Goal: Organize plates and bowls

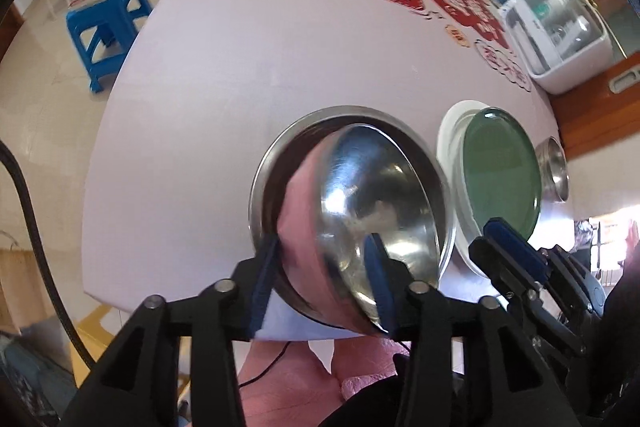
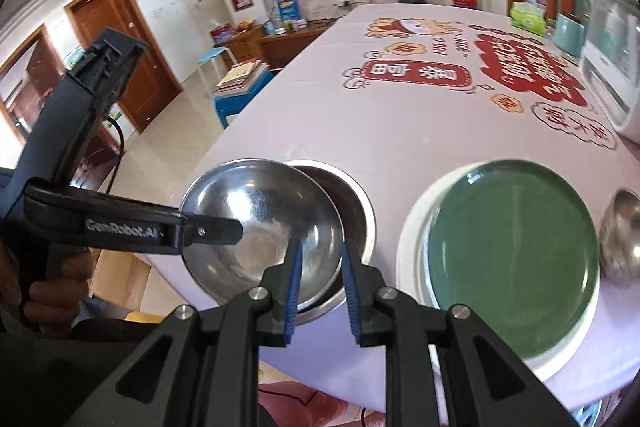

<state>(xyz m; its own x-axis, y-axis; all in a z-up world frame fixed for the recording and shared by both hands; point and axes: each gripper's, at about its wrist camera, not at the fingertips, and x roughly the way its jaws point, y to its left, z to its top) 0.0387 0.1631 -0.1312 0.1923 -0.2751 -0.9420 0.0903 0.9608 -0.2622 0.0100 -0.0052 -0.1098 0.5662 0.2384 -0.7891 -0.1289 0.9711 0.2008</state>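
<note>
We find the left claw (image 1: 322,285) with its pads spread astride the rim of a tilted steel bowl (image 1: 372,203), one pad inside and one outside; firm contact cannot be confirmed. That bowl leans inside a larger steel bowl (image 1: 280,155) standing on the tabletop (image 1: 240,67). The right claw (image 2: 320,291) stands partly spread over the near edge of both bowls, pinching nothing. Just beside them a green plate (image 2: 516,251) lies on a white plate (image 2: 412,227). A small steel bowl (image 2: 620,239) sits beyond those plates.
</note>
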